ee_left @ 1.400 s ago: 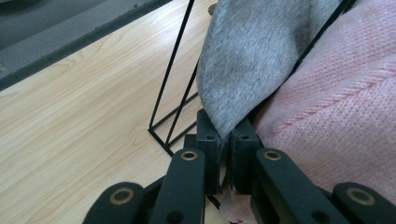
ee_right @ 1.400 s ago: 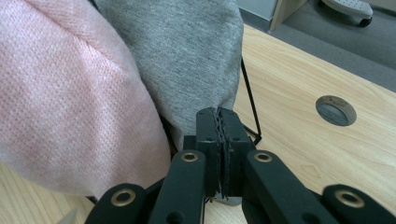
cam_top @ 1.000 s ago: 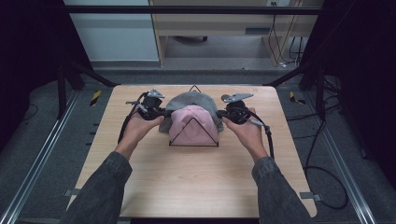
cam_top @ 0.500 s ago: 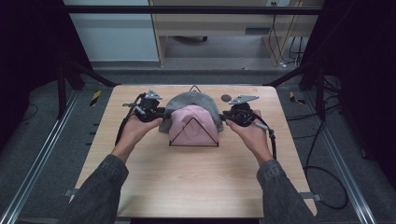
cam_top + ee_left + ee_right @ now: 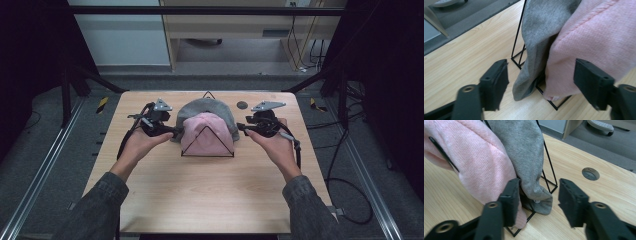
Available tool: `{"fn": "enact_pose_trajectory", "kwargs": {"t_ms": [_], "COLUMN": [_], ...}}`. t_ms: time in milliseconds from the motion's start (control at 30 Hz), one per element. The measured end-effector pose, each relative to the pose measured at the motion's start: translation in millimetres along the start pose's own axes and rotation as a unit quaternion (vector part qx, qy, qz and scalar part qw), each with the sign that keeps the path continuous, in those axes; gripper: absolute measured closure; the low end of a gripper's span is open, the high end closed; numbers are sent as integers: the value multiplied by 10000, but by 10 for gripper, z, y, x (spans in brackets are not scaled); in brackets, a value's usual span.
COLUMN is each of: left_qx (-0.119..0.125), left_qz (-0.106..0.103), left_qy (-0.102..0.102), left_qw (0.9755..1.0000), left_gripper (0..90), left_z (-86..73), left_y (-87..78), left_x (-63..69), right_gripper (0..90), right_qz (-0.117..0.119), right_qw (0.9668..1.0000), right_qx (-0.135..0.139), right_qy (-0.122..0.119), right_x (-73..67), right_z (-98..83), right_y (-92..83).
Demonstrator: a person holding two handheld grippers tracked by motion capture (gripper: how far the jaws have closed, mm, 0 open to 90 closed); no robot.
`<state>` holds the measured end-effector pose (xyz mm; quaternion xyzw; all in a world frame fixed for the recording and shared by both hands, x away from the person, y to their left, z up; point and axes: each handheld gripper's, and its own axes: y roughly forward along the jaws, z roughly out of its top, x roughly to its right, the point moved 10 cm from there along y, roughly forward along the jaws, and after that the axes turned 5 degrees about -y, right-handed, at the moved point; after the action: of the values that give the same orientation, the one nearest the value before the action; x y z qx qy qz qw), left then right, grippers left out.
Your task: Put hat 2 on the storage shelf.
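High view: a black wire rack (image 5: 207, 150) stands on the table (image 5: 210, 200) near the middle of its far edge, just left of a round cable hole (image 5: 242, 105). Two knitted caps hang over the rack, the pink cap (image 5: 206, 133) on the near side and the grey cap (image 5: 207, 107) behind it, towards the far edge. The rack's triangular end faces the near edge, and its long axis runs from the near edge to the far edge. Both caps sit crown up, with their rims hanging down to the table.

The left gripper (image 5: 176, 131) lies at the left flank of the caps and the right gripper (image 5: 241, 127) at the right flank, each pointing inward at the rack.

Left gripper view: the jaws of the left gripper (image 5: 541, 80) stand apart, having just been opening. The lower rims of the grey cap (image 5: 536, 47) and pink cap (image 5: 584, 45) lie between them but farther on, clear of both pads.

Right gripper view: the jaws of the right gripper (image 5: 539, 200) stand apart, having just been opening. The grey cap's (image 5: 524, 150) rim hangs in the gap; the pink cap (image 5: 479, 162) lies just beyond the left pad. Whether that pad touches the knit cannot be told.
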<state>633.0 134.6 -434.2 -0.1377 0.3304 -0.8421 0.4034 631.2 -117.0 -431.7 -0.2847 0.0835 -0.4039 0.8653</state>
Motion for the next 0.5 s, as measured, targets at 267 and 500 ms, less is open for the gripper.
{"fn": "enact_pose_trajectory", "kwargs": {"t_ms": [267,500], "left_qx": [71,-137], "left_qz": [-111,-145], "left_qy": [-48,141], "left_qw": [9999,9997], "left_gripper": [102,58], "left_z": [-250,-812], "left_y": [-188,-242], "left_x": [127,241], "right_gripper": [212,112], "right_qz": [-121,-262], "right_qw": [9997,9986], "right_qx": [-164,-394], "right_qy": [109,226], "right_x": [-67,-153], "right_z": [-240,-743], "right_y": [-149,-286]}}
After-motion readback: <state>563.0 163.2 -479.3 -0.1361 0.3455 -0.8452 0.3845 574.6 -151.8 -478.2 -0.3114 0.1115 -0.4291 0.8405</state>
